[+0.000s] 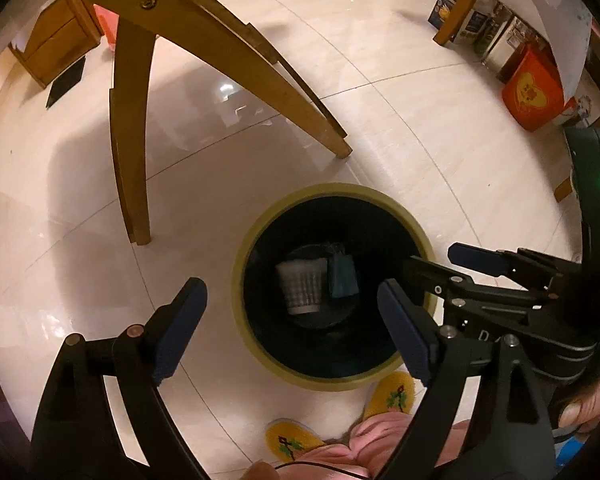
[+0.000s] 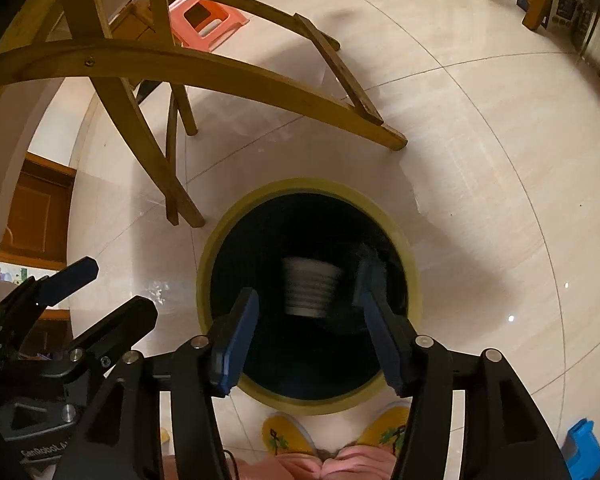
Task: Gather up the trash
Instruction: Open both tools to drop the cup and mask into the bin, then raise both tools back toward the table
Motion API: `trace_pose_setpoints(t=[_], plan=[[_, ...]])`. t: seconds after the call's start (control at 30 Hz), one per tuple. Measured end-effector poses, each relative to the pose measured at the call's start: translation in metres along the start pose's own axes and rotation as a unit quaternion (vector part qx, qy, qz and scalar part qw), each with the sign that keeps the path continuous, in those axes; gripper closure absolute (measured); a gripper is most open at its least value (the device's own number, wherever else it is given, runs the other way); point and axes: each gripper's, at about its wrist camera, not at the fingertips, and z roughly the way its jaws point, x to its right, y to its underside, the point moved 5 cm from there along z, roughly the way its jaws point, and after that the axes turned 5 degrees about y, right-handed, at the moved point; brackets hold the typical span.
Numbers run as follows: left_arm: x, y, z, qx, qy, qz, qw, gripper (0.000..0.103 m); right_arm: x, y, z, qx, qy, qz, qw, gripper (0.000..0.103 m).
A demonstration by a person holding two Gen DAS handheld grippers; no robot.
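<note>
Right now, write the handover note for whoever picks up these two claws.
Left claw: open, empty, above the trash bin.
Right claw: open, empty, over the bin mouth.
Bin stands on the tiled floor beside a wooden chair, by the person's yellow slippers.
Done: a white ribbed cup and a dark teal item lie inside the bin.
Left: no other loose trash shows in these views; look around for more.
</note>
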Motion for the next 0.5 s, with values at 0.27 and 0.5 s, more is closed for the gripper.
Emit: trace_pose_setpoints(t=[0.27, 0.5], plan=[[0.012, -0.009, -0.036, 0.032, 0.015, -0.004, 0.9994, 0.018, -0.008, -0.002, -0.034, 0.018, 0.002, -0.003, 1.000, 0.045], [0.022, -0.011, -0.089, 0.038, 0.012, -0.009, 0.9991, 0.018, -0.014, -0.005, -0.095, 0.036, -0.001, 0.012, 0.999, 0.045]])
